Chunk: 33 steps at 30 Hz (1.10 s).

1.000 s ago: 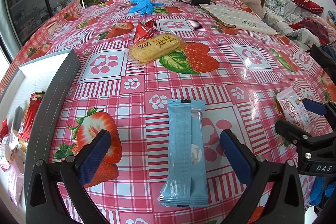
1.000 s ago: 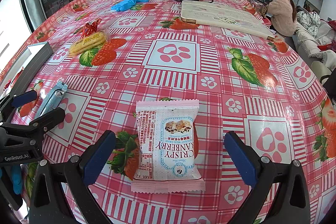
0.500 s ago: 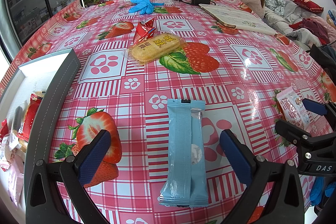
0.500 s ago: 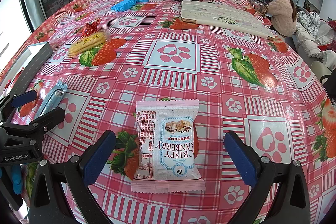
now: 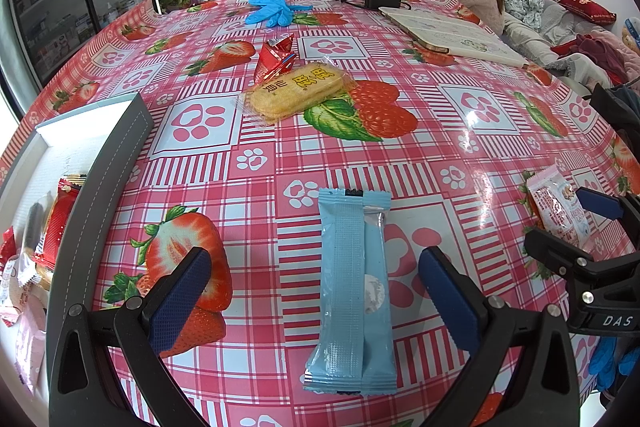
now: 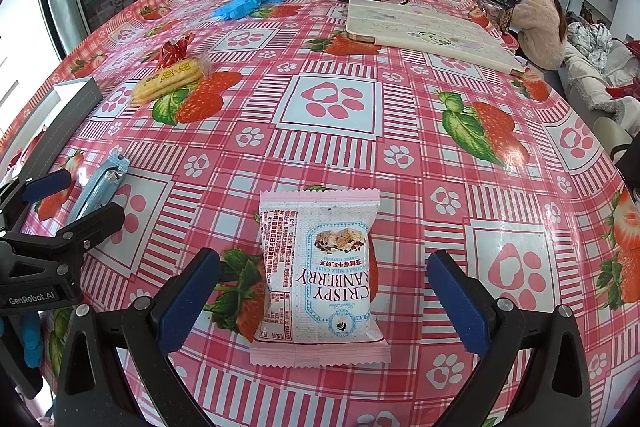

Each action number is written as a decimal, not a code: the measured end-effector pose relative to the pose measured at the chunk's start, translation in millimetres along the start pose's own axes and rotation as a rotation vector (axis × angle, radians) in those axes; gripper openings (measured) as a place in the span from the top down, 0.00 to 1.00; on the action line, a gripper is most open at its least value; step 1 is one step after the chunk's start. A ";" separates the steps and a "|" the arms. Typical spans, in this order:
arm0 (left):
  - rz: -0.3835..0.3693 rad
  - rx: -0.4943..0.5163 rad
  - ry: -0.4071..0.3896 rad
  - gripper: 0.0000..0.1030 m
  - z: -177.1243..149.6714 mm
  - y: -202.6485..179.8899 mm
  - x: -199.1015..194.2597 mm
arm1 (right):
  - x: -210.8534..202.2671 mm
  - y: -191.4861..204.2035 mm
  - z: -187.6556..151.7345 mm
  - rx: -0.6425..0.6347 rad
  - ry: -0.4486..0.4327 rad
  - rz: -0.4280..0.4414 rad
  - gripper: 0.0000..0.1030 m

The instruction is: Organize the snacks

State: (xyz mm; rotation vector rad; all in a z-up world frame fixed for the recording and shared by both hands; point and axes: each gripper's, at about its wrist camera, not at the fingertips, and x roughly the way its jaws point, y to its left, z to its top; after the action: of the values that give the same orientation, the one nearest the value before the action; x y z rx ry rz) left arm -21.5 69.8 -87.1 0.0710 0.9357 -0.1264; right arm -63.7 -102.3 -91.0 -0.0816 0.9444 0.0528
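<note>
Straddling one packet each, your two grippers sit low over the strawberry-print tablecloth (image 6: 332, 107) with nothing in them. Your left gripper (image 5: 316, 291) has its jaws spread wide, the long light-blue snack packet (image 5: 352, 291) lying flat between them, lengthwise along the fingers, so closing would pinch it across its narrow width. Your right gripper (image 6: 324, 291) is just as open around the pink-edged cranberry nougat packet (image 6: 320, 275), which also lies flat and untouched by either pad.

That lineup looks deliberate: each packet is centred in the gap, so both squeezes could land squarely. The grey-walled storage box (image 5: 100, 179) stands at your left with several wrapped snacks already inside, which is likely where these belong. Farther up the cloth, the yellow rice-cracker packet (image 5: 296, 91) and the small red packet (image 5: 276, 59) touching it wait loose. Both flat wrappers offer little height, so you probably need the fingertips down against the cloth before closing, or the film may slip out.
</note>
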 end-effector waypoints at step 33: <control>-0.113 0.012 0.151 0.76 2.9 -23.3 -22.6 | -10.9 -2.2 20.0 0.033 0.217 0.073 0.60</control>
State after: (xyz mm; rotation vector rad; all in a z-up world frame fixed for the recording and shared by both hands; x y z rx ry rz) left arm -35.7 48.2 -67.3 0.0396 1.0898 -0.2338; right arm -53.8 -102.8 -70.4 -0.0227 1.1645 0.0971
